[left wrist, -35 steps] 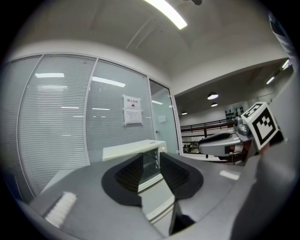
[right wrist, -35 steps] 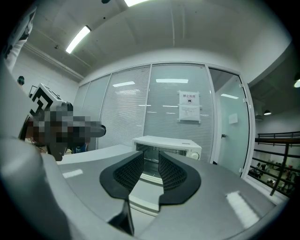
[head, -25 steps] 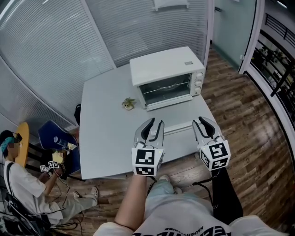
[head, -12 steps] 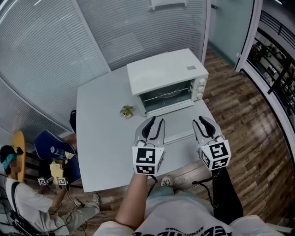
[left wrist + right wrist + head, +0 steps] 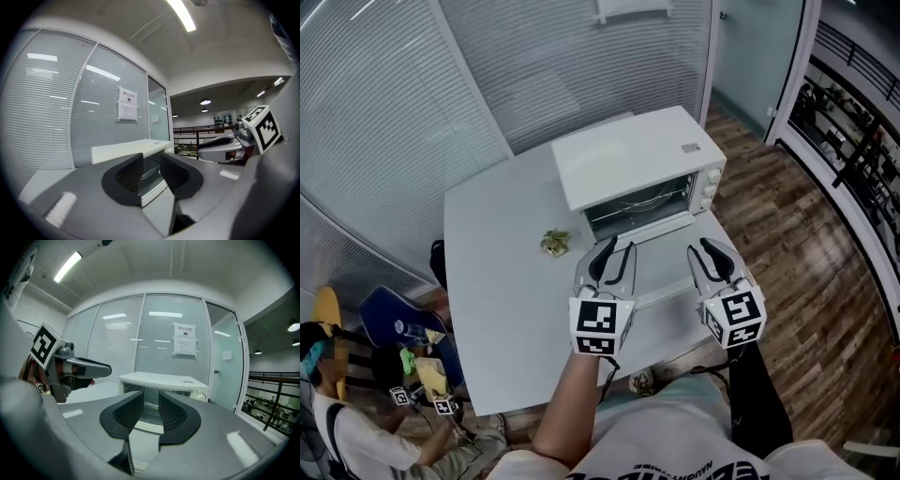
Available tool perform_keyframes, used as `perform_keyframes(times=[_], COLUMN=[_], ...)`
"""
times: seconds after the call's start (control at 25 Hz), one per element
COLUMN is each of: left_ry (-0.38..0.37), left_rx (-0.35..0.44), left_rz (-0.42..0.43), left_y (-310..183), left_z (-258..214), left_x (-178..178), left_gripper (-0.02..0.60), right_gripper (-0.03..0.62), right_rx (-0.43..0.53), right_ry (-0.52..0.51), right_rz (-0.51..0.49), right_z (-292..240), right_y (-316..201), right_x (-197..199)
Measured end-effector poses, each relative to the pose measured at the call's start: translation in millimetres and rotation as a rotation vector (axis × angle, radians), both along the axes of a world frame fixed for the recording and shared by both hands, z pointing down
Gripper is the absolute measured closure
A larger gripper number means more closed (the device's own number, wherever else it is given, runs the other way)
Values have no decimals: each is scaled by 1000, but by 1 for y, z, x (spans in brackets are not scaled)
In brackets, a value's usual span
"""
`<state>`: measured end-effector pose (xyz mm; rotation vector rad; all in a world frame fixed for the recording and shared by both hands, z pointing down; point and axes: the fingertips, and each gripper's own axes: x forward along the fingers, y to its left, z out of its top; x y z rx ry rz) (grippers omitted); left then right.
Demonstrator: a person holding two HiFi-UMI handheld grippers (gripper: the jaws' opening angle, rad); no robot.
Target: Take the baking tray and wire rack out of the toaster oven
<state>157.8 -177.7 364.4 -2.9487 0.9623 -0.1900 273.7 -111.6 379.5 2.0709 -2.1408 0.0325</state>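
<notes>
A white toaster oven (image 5: 633, 164) stands on the grey table (image 5: 497, 281) with its glass door (image 5: 661, 258) folded down flat toward me. Wires of the rack (image 5: 642, 202) show in the dark cavity; I cannot make out the baking tray. My left gripper (image 5: 616, 248) hovers over the door's left edge, open and empty. My right gripper (image 5: 703, 248) hovers over the door's right edge, also open and empty. In the left gripper view the oven (image 5: 129, 150) sits just beyond the jaws (image 5: 151, 164). The right gripper view frames the oven (image 5: 159, 379) between its jaws (image 5: 151, 406).
A small green and yellow object (image 5: 554, 242) lies on the table left of the oven. A seated person (image 5: 337, 412) and a blue chair (image 5: 394, 323) are at the lower left. Glass walls with blinds stand behind the table; wooden floor lies to the right.
Both grippers have moved forward toward the oven, from near the table's front edge to over the folded-down door. Their jaw gaps look the same.
</notes>
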Motion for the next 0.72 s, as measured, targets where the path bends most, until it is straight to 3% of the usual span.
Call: perform_keyframes(times=[0.72], left_ry=[-21], left_rx=[-31], left_rz=[-50], left_y=[-33], left_z=[25], left_x=[14], left_gripper=[446], right_gripper=[516], right_rx=[-56], right_ry=[-21], right_rz=[-96], right_z=[25], right_y=[-53], right_x=[9])
